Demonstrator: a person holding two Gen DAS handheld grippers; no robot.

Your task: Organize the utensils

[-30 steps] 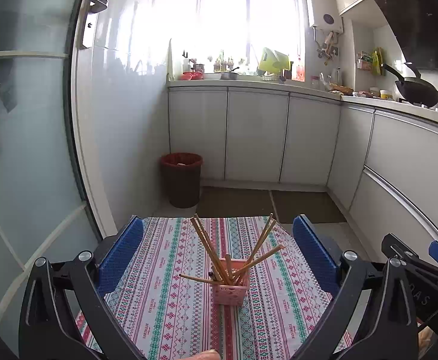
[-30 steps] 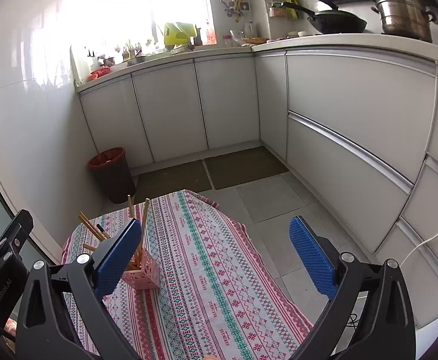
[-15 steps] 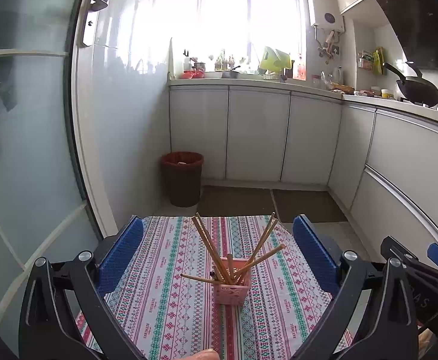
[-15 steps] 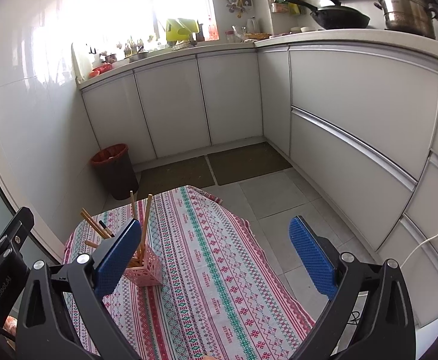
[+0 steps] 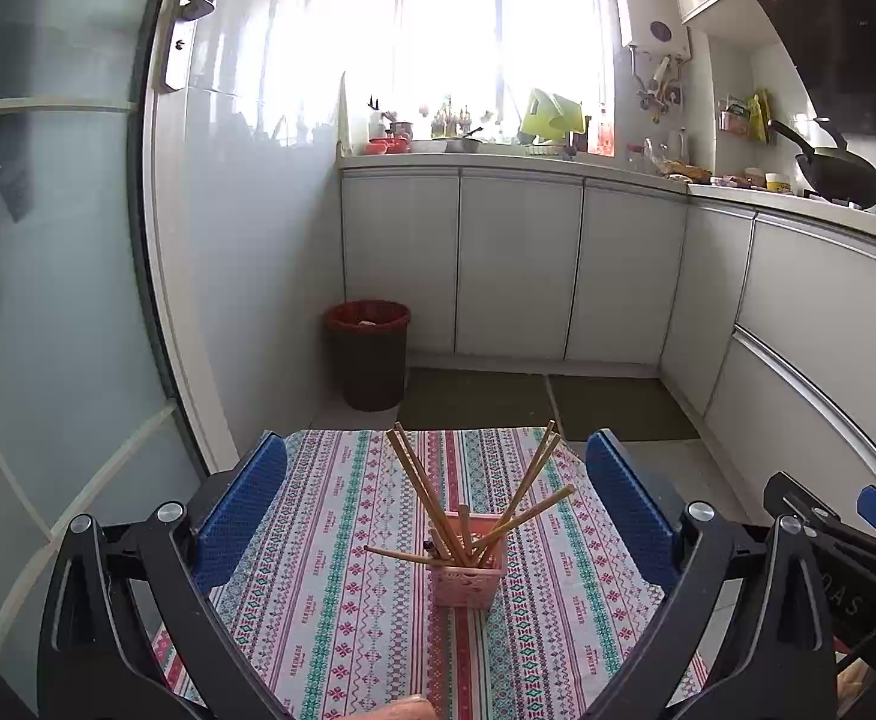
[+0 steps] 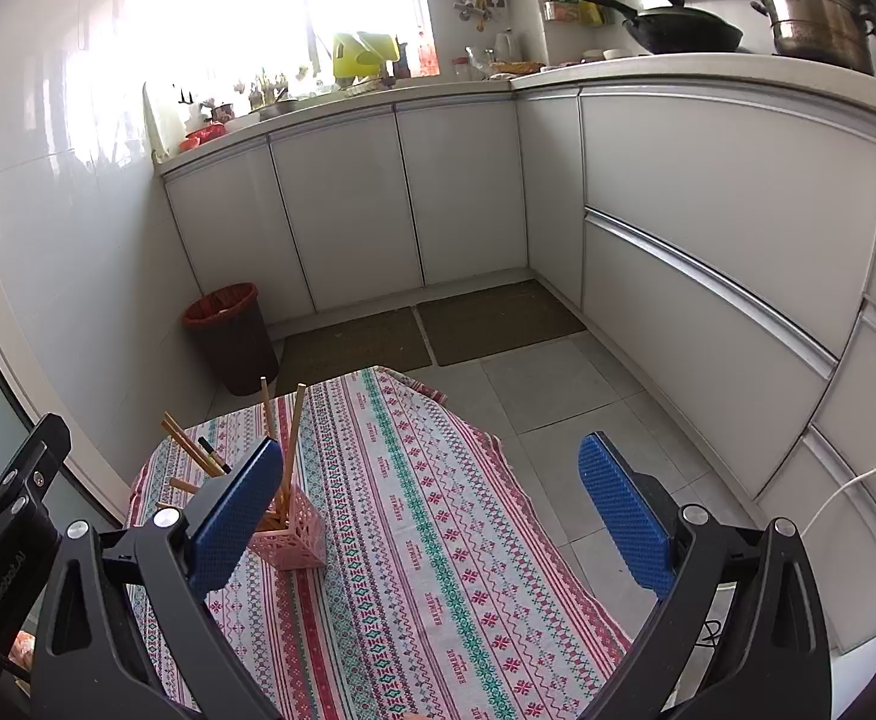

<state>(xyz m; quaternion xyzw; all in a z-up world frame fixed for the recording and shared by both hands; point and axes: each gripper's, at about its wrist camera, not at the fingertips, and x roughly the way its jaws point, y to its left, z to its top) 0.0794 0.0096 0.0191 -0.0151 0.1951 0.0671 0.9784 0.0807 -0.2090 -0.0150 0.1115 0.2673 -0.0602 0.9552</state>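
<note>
While both tools hang above the table w/ nothing in them, the left gripper [image 5: 435,507] has its blue pads [image 5: 240,507] spread wide apart, and the right gripper [image 6: 432,510] is spread just as wide, empty too. From the left wrist view the pink holder [image 5: 467,570] sits centred between the pads, further out on the patterned cloth [image 5: 330,600], upright, wooden chopsticks [image 5: 423,492] fanned out of it in several directions; one lies nearly level, poking left. A dark-tipped stick is in there too, hard to make out. In the right wrist view the holder [image 6: 291,531] is partly hidden behind the left-side pad [image 6: 234,516], so its contents are cut off. The other tool's body shows at the frame edge in each view, approx. side by side. Something pale-orange at the bottom edge of the left view is cropped; can't tell what. Cloth right of the holder is bare; table edge drops to tiled floor [image 6: 558,384]. Bin [image 5: 369,354] and cabinets [image 5: 516,264] stand well apart beyond.
</note>
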